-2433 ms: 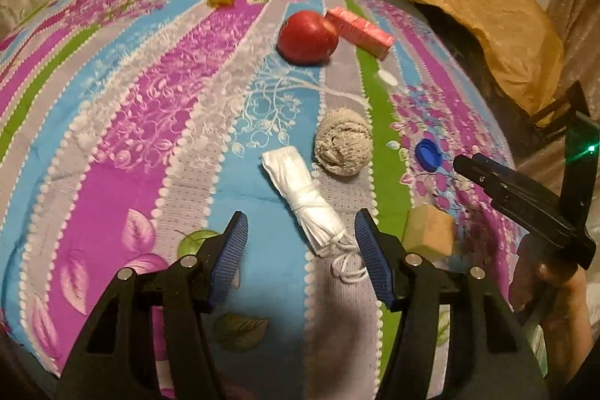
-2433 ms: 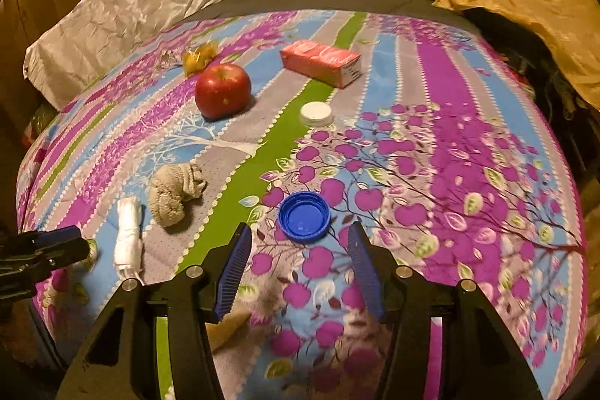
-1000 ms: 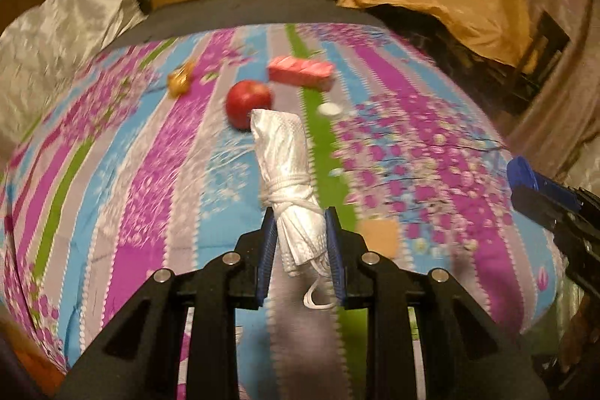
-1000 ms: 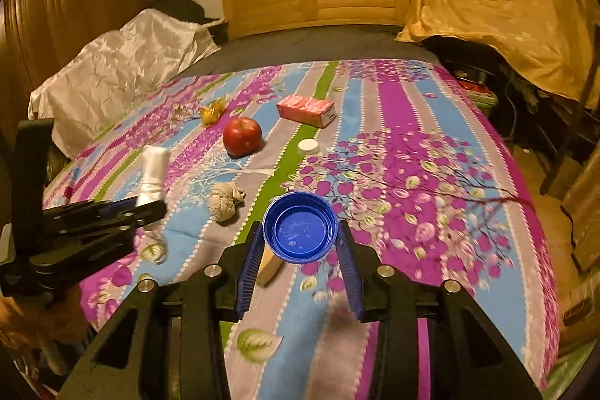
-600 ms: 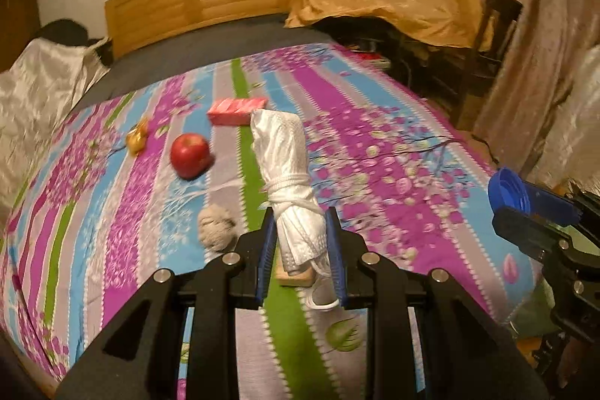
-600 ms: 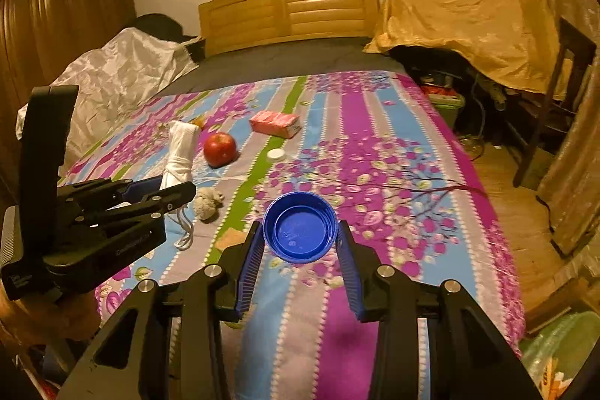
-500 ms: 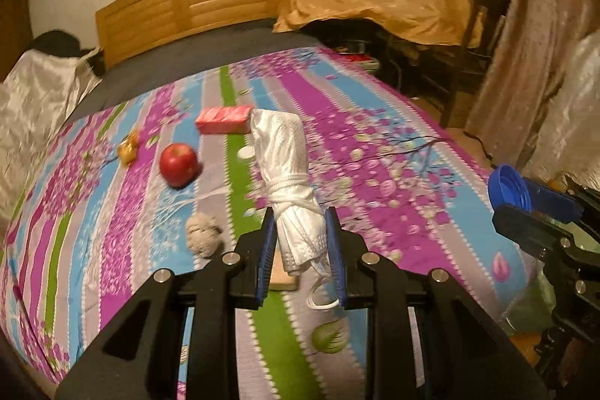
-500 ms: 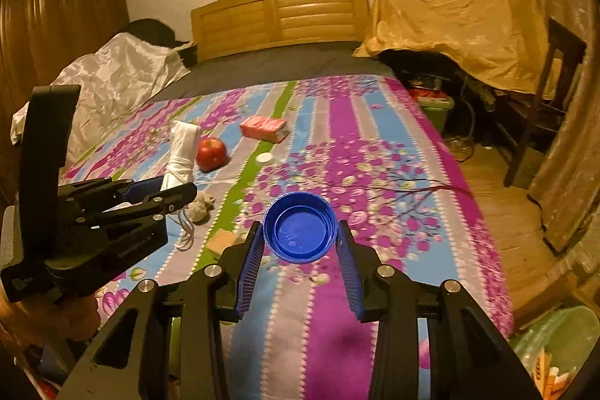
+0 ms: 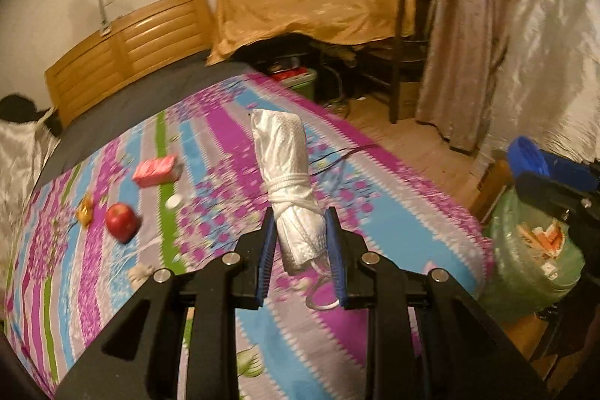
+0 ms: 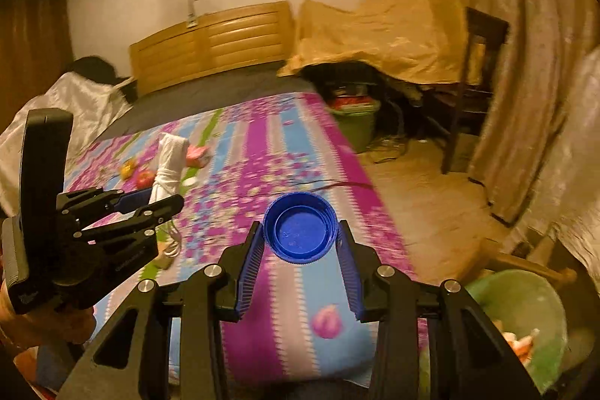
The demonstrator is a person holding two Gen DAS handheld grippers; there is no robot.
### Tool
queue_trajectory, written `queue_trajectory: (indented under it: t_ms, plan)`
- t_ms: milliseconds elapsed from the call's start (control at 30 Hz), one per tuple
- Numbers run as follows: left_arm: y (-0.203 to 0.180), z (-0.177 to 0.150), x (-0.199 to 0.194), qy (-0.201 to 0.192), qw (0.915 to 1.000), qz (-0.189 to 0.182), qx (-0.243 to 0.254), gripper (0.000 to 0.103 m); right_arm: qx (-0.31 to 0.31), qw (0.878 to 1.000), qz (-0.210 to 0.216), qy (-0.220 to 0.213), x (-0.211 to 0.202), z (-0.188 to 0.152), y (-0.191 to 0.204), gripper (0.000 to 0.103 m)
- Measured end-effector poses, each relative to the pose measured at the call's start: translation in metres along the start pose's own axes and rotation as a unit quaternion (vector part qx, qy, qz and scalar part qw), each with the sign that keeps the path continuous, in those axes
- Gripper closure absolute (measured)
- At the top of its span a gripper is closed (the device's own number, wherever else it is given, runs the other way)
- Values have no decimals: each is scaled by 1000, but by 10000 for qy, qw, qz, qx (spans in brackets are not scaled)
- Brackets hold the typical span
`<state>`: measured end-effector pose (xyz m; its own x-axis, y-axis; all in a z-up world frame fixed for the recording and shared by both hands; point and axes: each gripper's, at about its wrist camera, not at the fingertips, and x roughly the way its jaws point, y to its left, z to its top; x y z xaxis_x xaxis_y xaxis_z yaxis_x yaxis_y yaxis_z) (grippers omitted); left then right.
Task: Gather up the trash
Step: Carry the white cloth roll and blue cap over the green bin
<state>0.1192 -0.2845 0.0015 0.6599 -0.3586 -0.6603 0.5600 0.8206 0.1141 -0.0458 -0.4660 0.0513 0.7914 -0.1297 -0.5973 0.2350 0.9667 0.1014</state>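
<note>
On the far left of the left wrist view, a small yellow wrapper (image 9: 84,211) and a red apple (image 9: 120,222) are seen on the striped floral bedspread (image 9: 393,212), with a pink carton (image 9: 156,171) and a white cap (image 9: 173,201) a little further right. At the centre, a white plastic bag rolled and tied into a bundle (image 9: 289,190) is pinched between the blue pads of the left gripper (image 9: 301,257) and is held upright above the bed, its loop handle hanging below the pads. To the right, beside the bed's corner, a green trash bag (image 9: 532,250) already holding scraps is seen on the floor. In the right wrist view, the left gripper (image 10: 148,203) with its bundle (image 10: 168,167) is seen at the left. At the centre, a blue bottle cap (image 10: 300,227) is clamped by its rim in the right gripper (image 10: 300,263), open side facing the camera. The trash bag (image 10: 525,306) lies at the lower right.
</note>
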Motion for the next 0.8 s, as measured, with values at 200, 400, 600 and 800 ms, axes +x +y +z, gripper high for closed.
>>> queue_trajectory:
  t_ms: [200,400,600,800]
  plan:
    - [-55,20,1,-151,9983,-326,452,78,331,9977,-576,-139,-39,-4,-61,62]
    - [-113,34,8,-233,9922,-722,986,78,695,9905,-1164,-237,-75,-15,-124,62]
    - [-165,45,14,-218,9825,-1168,1437,78,1013,9769,-1858,-302,-112,-34,-183,62]
    - [-220,48,19,3,9594,-1911,2073,78,1333,9587,-2511,-96,-132,-63,-237,62]
